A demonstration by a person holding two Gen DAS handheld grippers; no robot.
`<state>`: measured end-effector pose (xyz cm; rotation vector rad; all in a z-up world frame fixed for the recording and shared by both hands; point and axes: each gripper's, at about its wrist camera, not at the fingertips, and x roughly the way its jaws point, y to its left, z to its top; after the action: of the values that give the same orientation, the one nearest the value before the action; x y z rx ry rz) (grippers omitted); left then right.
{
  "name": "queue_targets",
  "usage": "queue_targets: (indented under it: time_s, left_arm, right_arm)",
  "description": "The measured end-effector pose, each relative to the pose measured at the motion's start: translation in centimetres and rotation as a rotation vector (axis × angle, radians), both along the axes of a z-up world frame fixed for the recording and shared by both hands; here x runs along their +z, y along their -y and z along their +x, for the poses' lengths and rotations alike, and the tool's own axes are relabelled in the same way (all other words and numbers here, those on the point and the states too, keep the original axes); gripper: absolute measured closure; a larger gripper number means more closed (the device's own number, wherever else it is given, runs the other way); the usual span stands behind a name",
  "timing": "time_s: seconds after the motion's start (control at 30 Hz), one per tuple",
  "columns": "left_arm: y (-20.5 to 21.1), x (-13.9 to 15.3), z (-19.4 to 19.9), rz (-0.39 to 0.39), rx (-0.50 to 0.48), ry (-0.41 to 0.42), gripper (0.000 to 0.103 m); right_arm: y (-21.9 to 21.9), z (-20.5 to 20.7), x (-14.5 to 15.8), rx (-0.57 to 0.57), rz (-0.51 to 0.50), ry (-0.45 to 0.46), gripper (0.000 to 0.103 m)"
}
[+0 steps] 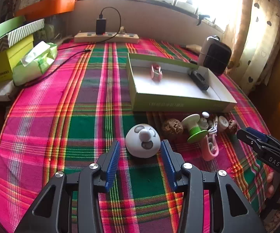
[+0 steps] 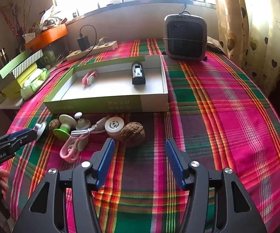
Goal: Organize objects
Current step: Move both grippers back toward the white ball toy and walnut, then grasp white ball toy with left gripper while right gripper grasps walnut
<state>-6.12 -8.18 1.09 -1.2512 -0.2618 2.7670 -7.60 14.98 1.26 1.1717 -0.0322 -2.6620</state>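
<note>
Centrally, smooth grey dome toy (image 1: 142,140), wrinkled walnut (image 2: 132,134), plaid cloth (image 1: 81,116)

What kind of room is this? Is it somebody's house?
Probably a home. There's a table with a plaid tablecloth by a window, heart-print curtains, and a power strip with a charger plugged in.

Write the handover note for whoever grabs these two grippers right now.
Left gripper: open, its pads either side of the white face dome, not gripping.
Right gripper: open and empty, just short of the walnut.
Done: pink clip and black device lie in the green-sided box.
Left: the dome, walnut, green spool, round white cap, white cable and pink carabiner, all on the cloth in front of the box.
</note>
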Motion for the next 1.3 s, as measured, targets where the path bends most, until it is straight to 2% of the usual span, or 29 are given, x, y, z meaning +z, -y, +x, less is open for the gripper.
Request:
queue_targets:
  time_s: [0.37,0.5,1.3]
  left_arm:
    - [-0.4,-0.7,-1.3,-0.021,-0.004,0.021,0.061]
    - [-0.3,-1.0,-1.9,-0.006,-0.002,0.036,0.059]
    - [-0.4,-1.0,-2.5,-0.016,0.008,0.034,0.059]
  right_arm:
    - [0.2,-0.6,-0.6,-0.001,0.023,0.024,0.046]
    - [0.4,-1.0,-0.8,-0.001,0.033,0.033,0.046]
    - [1.0,-2.7,-1.2,0.022,0.099,0.055,0.046]
